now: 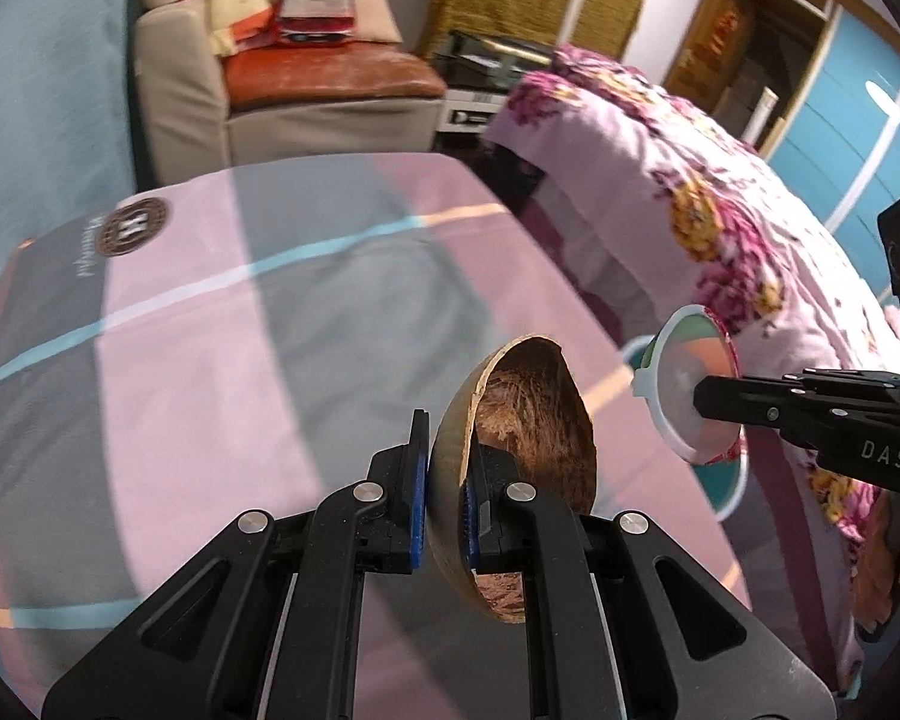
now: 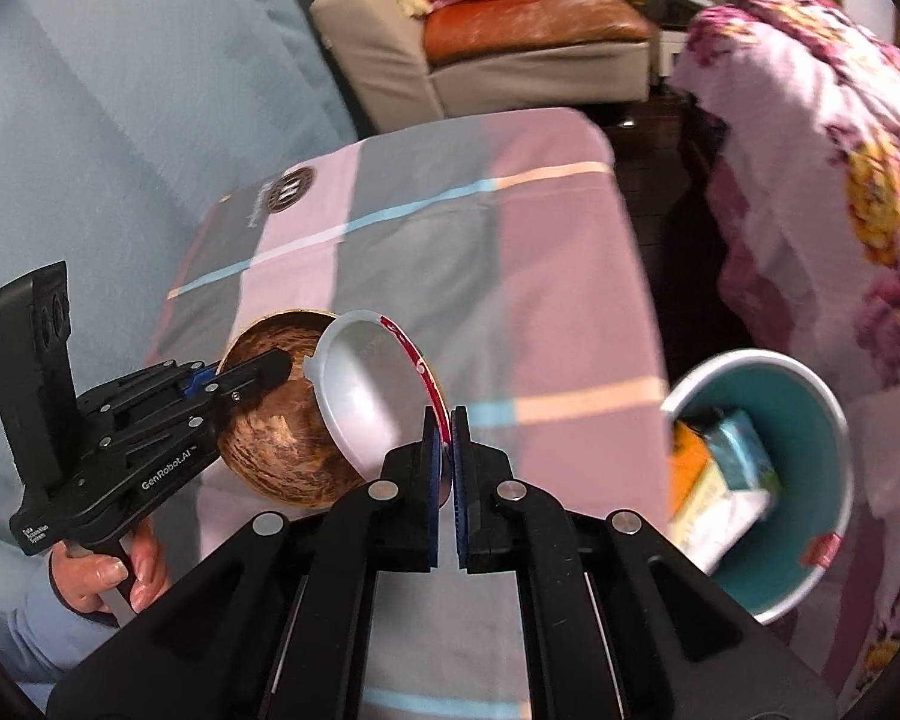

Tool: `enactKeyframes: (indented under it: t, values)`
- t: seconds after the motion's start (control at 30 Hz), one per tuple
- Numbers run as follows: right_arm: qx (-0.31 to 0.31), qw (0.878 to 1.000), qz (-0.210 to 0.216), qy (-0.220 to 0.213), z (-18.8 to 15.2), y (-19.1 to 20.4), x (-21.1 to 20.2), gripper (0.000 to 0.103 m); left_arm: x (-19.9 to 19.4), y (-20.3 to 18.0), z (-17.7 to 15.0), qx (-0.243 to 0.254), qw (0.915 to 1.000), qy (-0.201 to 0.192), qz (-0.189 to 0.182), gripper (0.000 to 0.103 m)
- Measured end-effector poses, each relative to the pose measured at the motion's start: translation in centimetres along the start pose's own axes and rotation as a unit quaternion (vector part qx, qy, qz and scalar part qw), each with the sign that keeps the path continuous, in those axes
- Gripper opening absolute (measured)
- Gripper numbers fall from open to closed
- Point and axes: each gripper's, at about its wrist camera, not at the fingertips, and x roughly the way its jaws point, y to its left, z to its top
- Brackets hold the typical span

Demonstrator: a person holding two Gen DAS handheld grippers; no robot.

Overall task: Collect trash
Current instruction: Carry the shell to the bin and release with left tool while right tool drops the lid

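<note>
My left gripper point(image 1: 447, 468) is shut on the rim of a brown coconut shell half point(image 1: 528, 420) and holds it above the table. The shell also shows in the right wrist view point(image 2: 276, 450), with the left gripper point(image 2: 264, 369) on it. My right gripper point(image 2: 447, 456) is shut on the edge of a white round plastic lid point(image 2: 366, 390) with a red rim, held up next to the shell. In the left wrist view the lid point(image 1: 684, 384) is at the right, pinched by the right gripper point(image 1: 705, 399). A teal trash bin point(image 2: 810, 546) stands at the right of the table.
The table carries a pink and grey checked cloth point(image 1: 222, 324). The bin holds cartons and paper point(image 2: 720, 480). A bed with a flowered cover point(image 1: 720, 192) lies to the right. An armchair point(image 1: 306, 84) with bags stands behind the table. A light blue sofa point(image 2: 120, 120) is at the left.
</note>
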Motion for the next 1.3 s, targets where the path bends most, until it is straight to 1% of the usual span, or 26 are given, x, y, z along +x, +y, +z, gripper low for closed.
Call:
enactKeyframes:
  t: [0.17,0.23,0.3,0.5,0.67,0.93,1.3]
  values:
    - [0.039,0.999,-0.021,-0.024,-2.3,-4.7,-3.0,0.004,1.6,-5.5,0.0,0.04,0.9989,0.016,-0.018,0.01]
    - [0.056,0.997,-0.032,-0.039,-3.4,-6.7,-4.4,0.004,2.2,-7.2,0.0,0.05,0.9983,0.021,-0.023,0.01]
    - [0.078,0.995,-0.032,-0.053,-4.5,-9.0,-5.7,0.004,2.8,-9.4,0.0,0.065,0.9971,0.026,-0.028,0.01]
    - [0.112,0.991,-0.041,-0.063,-6.6,-13.7,-7.4,0.004,4.8,-14.6,-0.3,0.105,0.9928,0.043,-0.038,0.01]
    - [0.129,0.988,-0.044,-0.069,-7.8,-16.1,-8.2,0.004,6.8,-18.0,-0.8,0.129,0.9887,0.063,-0.043,0.01]
    - [0.151,0.986,-0.047,-0.062,-8.9,-19.1,-8.4,0.004,9.5,-20.4,-0.8,0.14,0.9854,0.087,-0.044,0.01]
    - [0.174,0.983,-0.05,-0.042,-8.5,-21.7,-6.9,0.004,13.0,-21.5,0.2,0.14,0.9825,0.113,-0.05,0.011]
